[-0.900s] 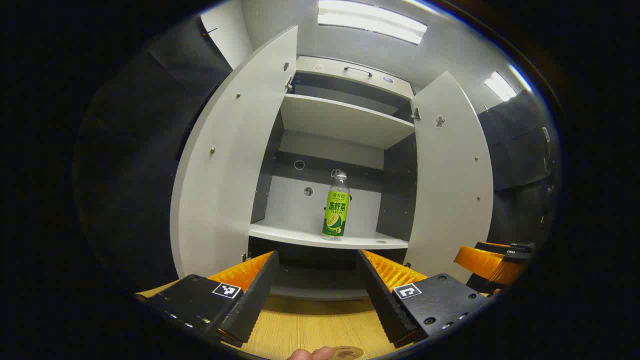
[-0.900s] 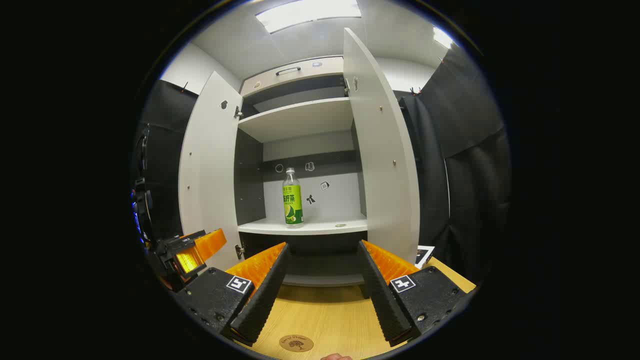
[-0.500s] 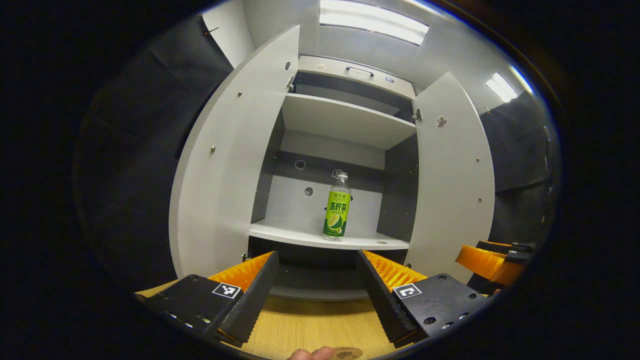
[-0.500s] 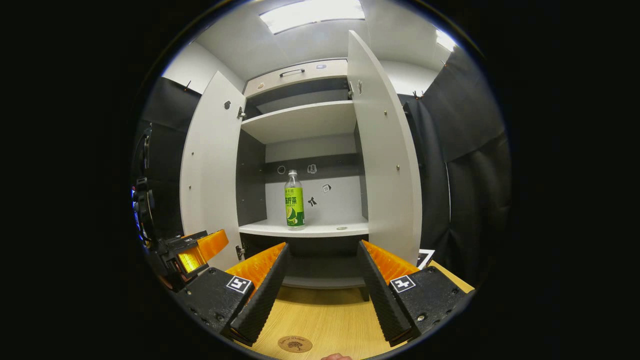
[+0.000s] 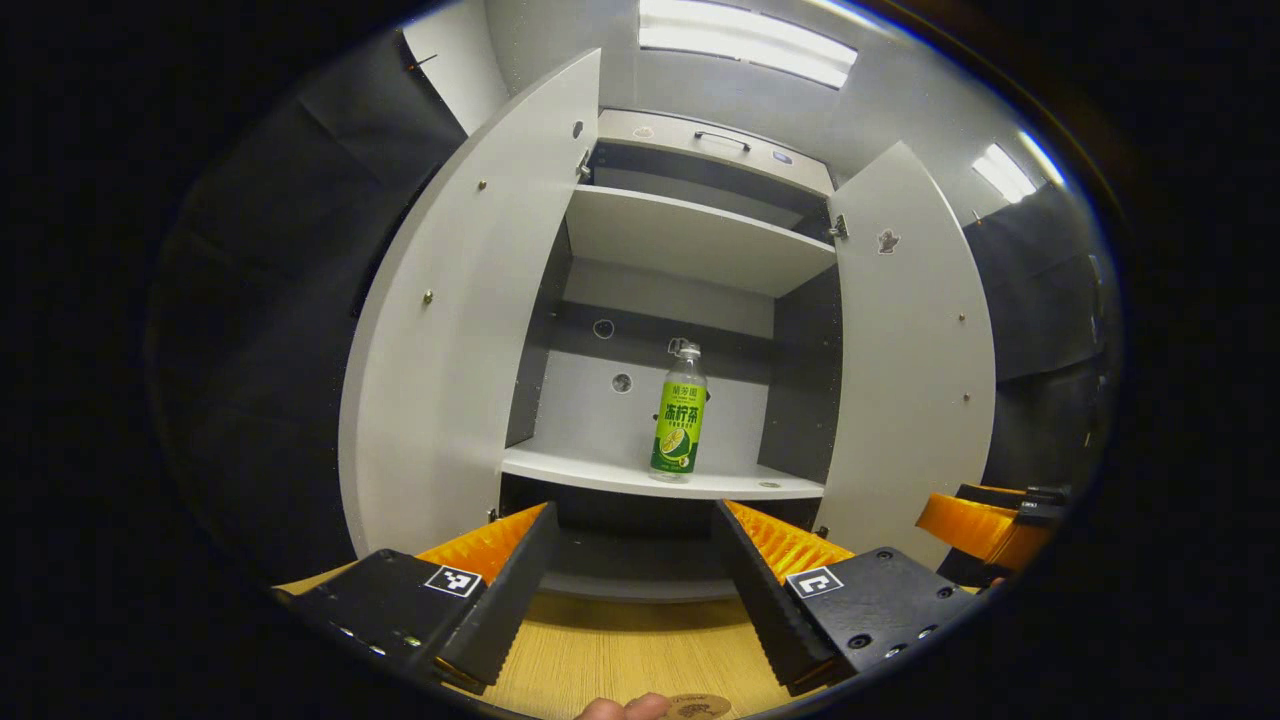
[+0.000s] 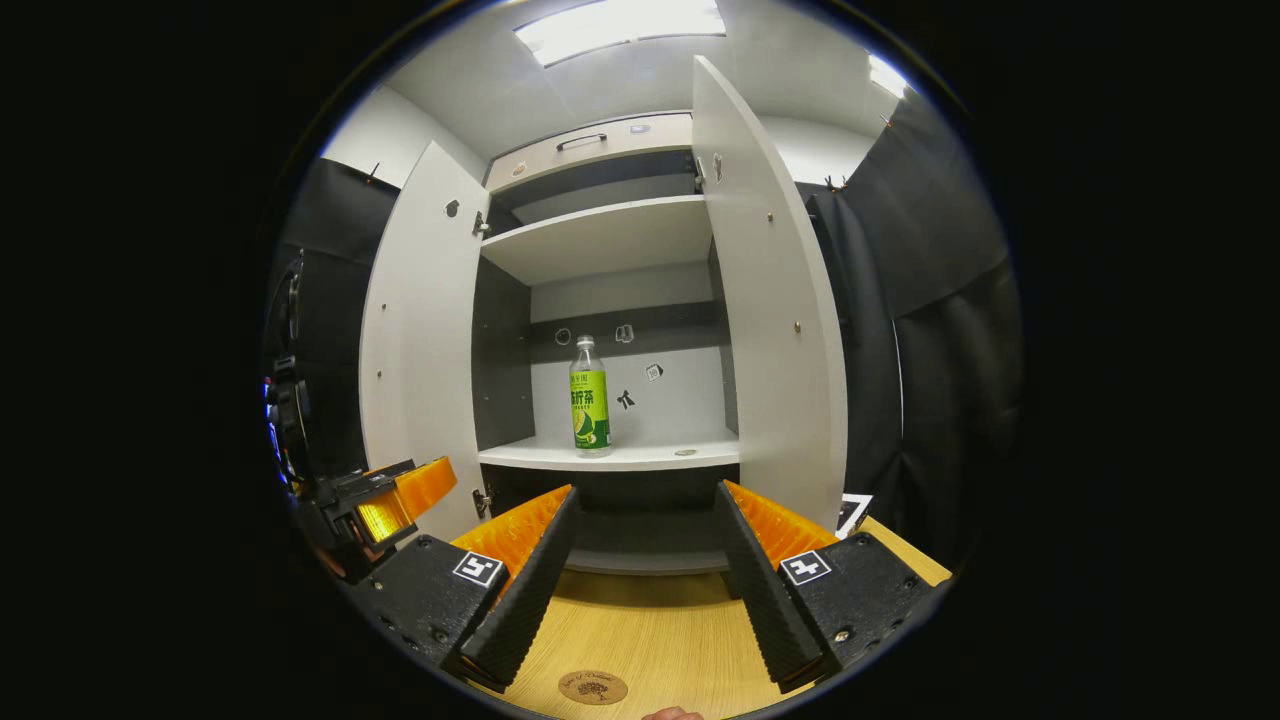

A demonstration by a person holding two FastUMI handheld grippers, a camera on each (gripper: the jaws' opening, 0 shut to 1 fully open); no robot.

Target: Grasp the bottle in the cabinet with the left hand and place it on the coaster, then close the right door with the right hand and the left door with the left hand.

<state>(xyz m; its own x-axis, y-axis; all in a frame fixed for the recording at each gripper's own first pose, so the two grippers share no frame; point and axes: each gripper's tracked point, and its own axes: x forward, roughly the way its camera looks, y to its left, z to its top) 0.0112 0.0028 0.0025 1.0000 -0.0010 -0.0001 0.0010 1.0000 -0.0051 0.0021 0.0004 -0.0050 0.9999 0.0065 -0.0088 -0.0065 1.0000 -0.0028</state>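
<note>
The bottle (image 5: 677, 413) stands upright on the lower shelf (image 5: 600, 468) of the cabinet (image 5: 690, 240), a little toward 3 o'clock of the shelf's middle, and nothing touches it. In the right gripper view the same bottle (image 6: 589, 397) is seen at about 11 o'clock above the fingers.

The left hand-held gripper (image 5: 632, 585) is over the desk (image 5: 610, 655), well apart from the bottle, with its two fingers spread and nothing between them. The right hand-held gripper (image 6: 646, 580) is also spread and empty, and it too is in front of the cabinet, not near any door.

The coaster (image 6: 592, 687) lies bare on the desk at 6 o'clock of the right gripper view, close to the person. The left door (image 5: 460, 310) and the right door (image 5: 915, 340) both stand wide open.

I judge that the task is at its very beginning, and no step is done yet. The bottle must first be reached and taken with the left hand-held gripper, then carried out and set on the coaster. After this the right door is to be closed, and the left door last. The first reach probably needs the gripper to rise to the height of the shelf.
</note>
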